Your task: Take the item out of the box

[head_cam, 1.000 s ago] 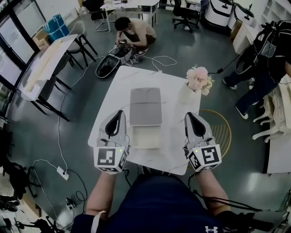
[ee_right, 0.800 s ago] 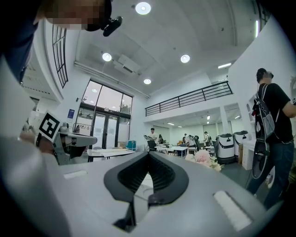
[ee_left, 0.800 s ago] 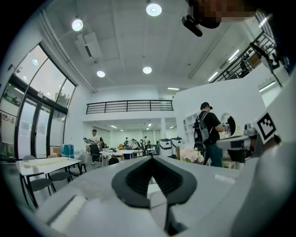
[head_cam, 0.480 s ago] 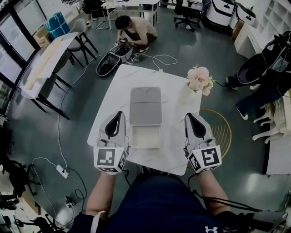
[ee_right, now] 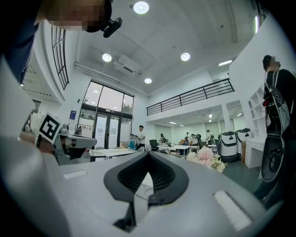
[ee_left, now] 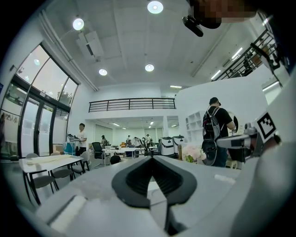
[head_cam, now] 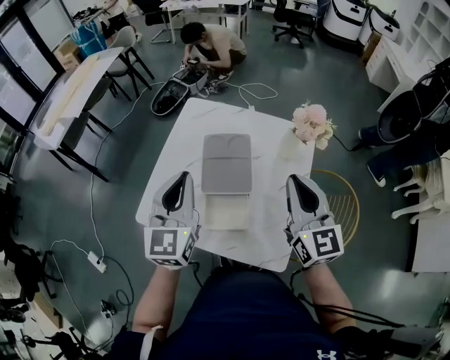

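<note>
The left tool [head_cam: 185,175] and right tool [head_cam: 291,178], both closed and empty, flank the open cream box [head_cam: 226,211] on the white surface [head_cam: 184,137]. Its gray lid [head_cam: 226,164] lies touching its far side.

We look into a bright, high-ceilinged open hall.
At upper left we see tall glass windows [head_cam: 28,49] beside a long white table [head_cam: 67,95]; dark glossy floor [head_cam: 126,176] spreads below, round ceiling lights [ee_left: 155,6] overhead.

grey lid [head_cam: 226,164], cream box [head_cam: 226,211], white marbled table [head_cam: 275,205], pink flowers [head_cam: 309,122].
</note>
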{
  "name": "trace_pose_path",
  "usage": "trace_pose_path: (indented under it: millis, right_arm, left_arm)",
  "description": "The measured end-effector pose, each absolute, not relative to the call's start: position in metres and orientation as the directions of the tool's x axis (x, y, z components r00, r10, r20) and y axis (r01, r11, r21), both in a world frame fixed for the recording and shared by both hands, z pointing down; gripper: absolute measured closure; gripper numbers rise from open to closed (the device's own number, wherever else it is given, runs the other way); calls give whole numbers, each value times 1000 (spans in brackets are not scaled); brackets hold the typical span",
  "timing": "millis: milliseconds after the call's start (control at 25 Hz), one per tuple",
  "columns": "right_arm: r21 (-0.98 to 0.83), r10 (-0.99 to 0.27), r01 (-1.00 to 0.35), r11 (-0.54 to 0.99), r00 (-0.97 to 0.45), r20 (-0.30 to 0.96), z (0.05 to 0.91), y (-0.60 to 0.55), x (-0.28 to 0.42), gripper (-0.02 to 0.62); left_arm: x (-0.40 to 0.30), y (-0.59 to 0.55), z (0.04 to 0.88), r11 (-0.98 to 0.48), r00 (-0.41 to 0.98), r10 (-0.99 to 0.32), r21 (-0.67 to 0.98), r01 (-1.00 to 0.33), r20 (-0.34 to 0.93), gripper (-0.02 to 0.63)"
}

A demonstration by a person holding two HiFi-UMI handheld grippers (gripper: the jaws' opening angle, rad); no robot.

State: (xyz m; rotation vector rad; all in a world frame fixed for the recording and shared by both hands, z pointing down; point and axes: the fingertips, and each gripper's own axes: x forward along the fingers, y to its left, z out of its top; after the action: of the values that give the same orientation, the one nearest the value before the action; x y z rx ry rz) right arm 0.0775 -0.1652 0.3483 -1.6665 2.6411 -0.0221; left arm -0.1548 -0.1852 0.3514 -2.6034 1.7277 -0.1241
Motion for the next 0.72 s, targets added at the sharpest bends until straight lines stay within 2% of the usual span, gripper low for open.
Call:
trace_pose_path:
  millis: [720]
  right_arm:
    - [-50, -901, -900, 432, -433, 12, 357, -170, 79, 594]
  left_arm:
    - [-159, -191, 361, -382, 377, -922, -53, -923, 84, 604]
